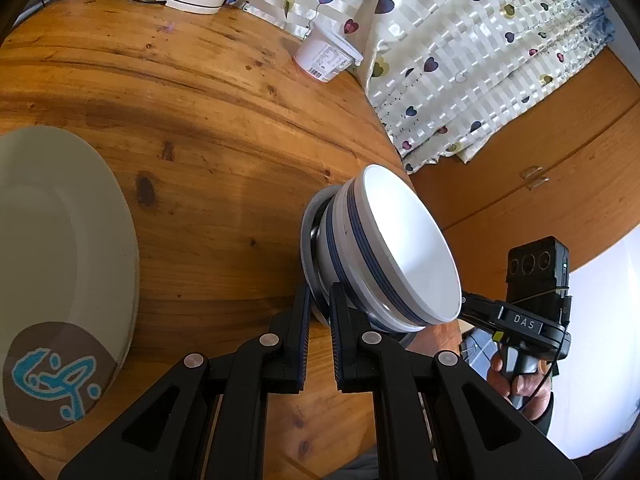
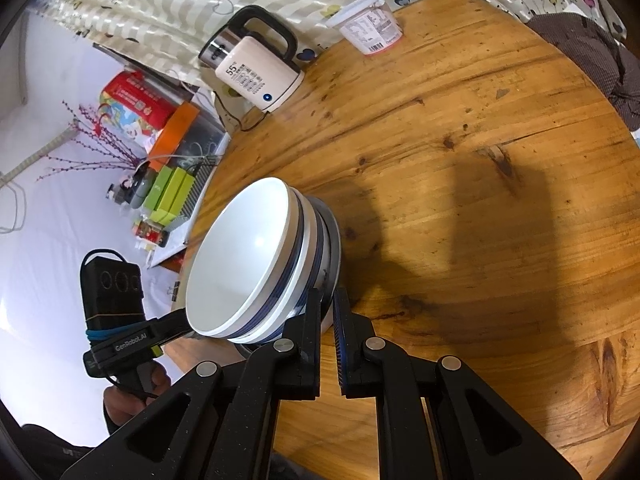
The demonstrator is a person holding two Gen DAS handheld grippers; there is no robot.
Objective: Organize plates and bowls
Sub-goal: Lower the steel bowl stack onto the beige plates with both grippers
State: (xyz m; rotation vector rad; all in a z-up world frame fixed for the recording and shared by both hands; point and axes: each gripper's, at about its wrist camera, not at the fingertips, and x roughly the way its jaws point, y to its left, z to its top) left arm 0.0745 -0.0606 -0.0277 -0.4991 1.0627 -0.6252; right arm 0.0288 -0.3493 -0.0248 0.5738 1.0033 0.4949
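Two bowls with blue bands sit nested one inside the other on top of a small grey plate, right at the edge of the round wooden desk. From the look of it, that stack is a finished part of the sorting. The left claw and the right claw each have their jaws drawn together on that plate's thin rim, one from either side, so I judge the person is either just setting the stack down or about to carry it somewhere. Whether the plate rests flat on the wood I cannot tell.

What is left, as far as I can see: a large pale plate with a brown patch and a turquoise swirl lies well apart on the far side of the desk, not yet joined to anything. No other dishes show.

There is writing around. The right-hand tool reads "DAS" on its body, and the left-hand tool reads "GenRobot.AI". A white electric kettle stands near the desk's back edge, showing "55" with rows of small characters below, too fine to read. A white plastic tub carries a printed label and a barcode, also too small to make out. Behind, a red box bears printing I cannot read.
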